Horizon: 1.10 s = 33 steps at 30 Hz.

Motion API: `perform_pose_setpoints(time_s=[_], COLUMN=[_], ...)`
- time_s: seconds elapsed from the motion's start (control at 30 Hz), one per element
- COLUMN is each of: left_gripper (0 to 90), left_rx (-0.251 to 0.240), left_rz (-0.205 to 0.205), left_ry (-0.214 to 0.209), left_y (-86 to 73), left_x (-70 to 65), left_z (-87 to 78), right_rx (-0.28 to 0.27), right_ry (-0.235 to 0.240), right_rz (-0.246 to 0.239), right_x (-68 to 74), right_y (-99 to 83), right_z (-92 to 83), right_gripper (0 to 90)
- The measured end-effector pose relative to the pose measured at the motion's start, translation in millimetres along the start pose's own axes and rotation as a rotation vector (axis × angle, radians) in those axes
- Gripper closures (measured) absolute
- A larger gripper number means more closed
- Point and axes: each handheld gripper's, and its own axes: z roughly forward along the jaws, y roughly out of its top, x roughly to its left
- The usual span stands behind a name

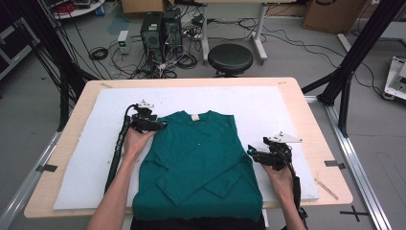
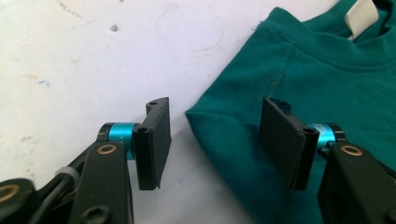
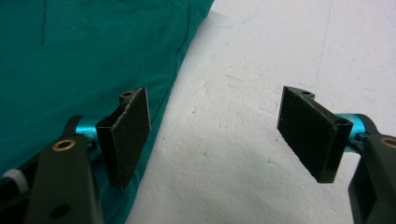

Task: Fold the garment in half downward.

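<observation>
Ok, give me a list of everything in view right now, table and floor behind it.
shirt: one, green, sleeves folded in, lying flat mid-table on the sheet
label: one, white, at the shirt's collar
sheet: one, white, covering most of the table
table: one, light wood
stool: one, black, on the floor behind the table
computer towers: two, black, on the floor behind, among cables
boxes: two at least, brown cardboard, far back
frame posts: black, either side of the table
left gripper: one, black, jaws open over the shirt's left shoulder corner
right gripper: one, black, jaws open at the shirt's right edge
forearms: two, entering from the bottom
</observation>
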Motion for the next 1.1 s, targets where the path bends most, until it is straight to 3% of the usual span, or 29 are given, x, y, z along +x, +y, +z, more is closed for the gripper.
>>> perform_pose_setpoints(time_s=[0.43, 0.67, 0.87, 1.1], left_gripper=[64.7, 75.5, 83.6, 84.9], left_rx=[-0.015, -0.028, -0.032, -0.033], left_rz=[0.023, -0.003, -0.017, -0.022], left_ry=[-0.069, -0.109, -0.117, -0.115], left_y=[-5.3, -6.3, -6.8, -7.0], left_x=[2.3, 6.2, 7.9, 7.9], left_z=[-5.0, -5.3, -5.6, -5.4], right_rx=[0.002, 0.003, 0.006, 0.039], right_ry=[-0.007, -0.008, -0.001, 0.02], right_rz=[-0.003, -0.004, 0.008, 0.006], right_x=[0.6, 0.8, -0.6, -2.4], right_y=[-0.2, -0.2, 0.2, 11.5], right_z=[0.3, 0.2, 0.5, 4.9], right_gripper=[26.0, 26.0, 25.5, 26.0])
